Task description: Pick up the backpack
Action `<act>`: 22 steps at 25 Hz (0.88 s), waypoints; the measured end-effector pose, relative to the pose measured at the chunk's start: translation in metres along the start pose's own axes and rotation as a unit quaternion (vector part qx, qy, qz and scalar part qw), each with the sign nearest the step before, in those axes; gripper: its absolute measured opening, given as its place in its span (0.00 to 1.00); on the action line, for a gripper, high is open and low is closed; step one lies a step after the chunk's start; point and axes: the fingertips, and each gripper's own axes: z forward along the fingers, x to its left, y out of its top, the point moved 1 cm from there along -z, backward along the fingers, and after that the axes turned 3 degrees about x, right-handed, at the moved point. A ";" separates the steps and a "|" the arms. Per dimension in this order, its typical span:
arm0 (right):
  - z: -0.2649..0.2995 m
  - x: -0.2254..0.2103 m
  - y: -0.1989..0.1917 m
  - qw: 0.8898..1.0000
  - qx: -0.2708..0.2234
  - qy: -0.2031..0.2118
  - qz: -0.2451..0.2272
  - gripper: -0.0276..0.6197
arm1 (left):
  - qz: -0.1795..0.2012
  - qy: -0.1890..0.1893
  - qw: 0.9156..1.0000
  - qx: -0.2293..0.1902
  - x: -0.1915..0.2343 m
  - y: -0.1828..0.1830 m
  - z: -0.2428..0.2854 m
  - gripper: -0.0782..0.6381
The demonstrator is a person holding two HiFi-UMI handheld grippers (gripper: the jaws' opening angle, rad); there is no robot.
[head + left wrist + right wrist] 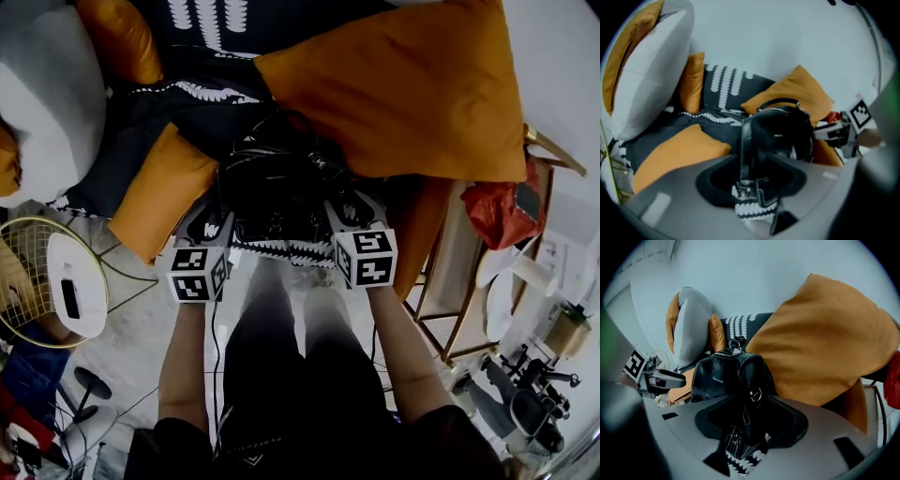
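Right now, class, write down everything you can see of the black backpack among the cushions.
The backpack is small, black and glossy, like leather, with pale stitching, a top handle, a metal ring and straps. It stands upright on a dark patterned blanket, beside a large orange cushion. Its side straps run between the open jaws of the left gripper and right gripper.

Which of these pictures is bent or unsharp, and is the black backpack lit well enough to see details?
Head view: edges curve, and the backpack is a dark mass with few details. Left gripper view: round fisheye frame, soft all over, near foreground most blurred. Right gripper view: same bend but sharper; the metal ring on the bag shows clearly, and the orange cushion is evenly lit.
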 end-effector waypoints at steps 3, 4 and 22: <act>0.011 -0.002 0.001 1.000 0.004 0.000 0.004 0.33 | 0.007 -0.011 1.000 -0.001 0.002 0.005 0.009 0.38; 0.014 -0.002 0.001 1.000 0.006 0.000 0.003 0.33 | 0.007 -0.014 1.000 -0.001 0.002 0.006 0.012 0.39; 0.044 -0.005 -0.004 1.000 0.021 -0.002 -0.013 0.34 | 0.001 -0.038 0.999 0.005 0.004 0.011 0.050 0.42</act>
